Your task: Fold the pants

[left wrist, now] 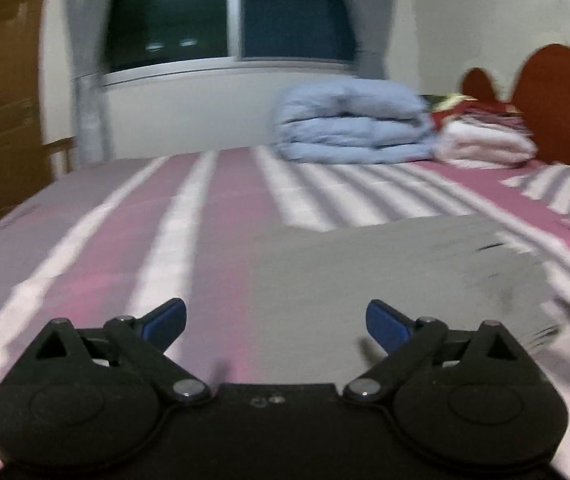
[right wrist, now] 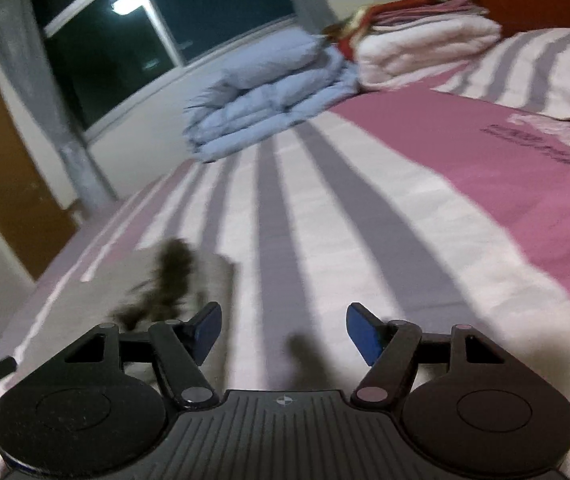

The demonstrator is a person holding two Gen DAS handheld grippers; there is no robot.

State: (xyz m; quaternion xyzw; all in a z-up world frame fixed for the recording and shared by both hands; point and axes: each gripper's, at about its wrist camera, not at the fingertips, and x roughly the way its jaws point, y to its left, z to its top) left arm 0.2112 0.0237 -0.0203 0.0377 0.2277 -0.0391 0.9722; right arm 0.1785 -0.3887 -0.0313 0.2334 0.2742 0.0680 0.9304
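Left wrist: left gripper (left wrist: 276,320) spread, empty — gray pants (left wrist: 385,272) flat on bed (left wrist: 125,220) for folding; right gripper (right wrist: 284,332) likewise spread, empty.

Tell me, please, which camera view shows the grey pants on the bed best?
The left wrist view: the grey pants lie flat and broad ahead of the gripper. The right wrist view catches only a blurred grey corner at lower left.
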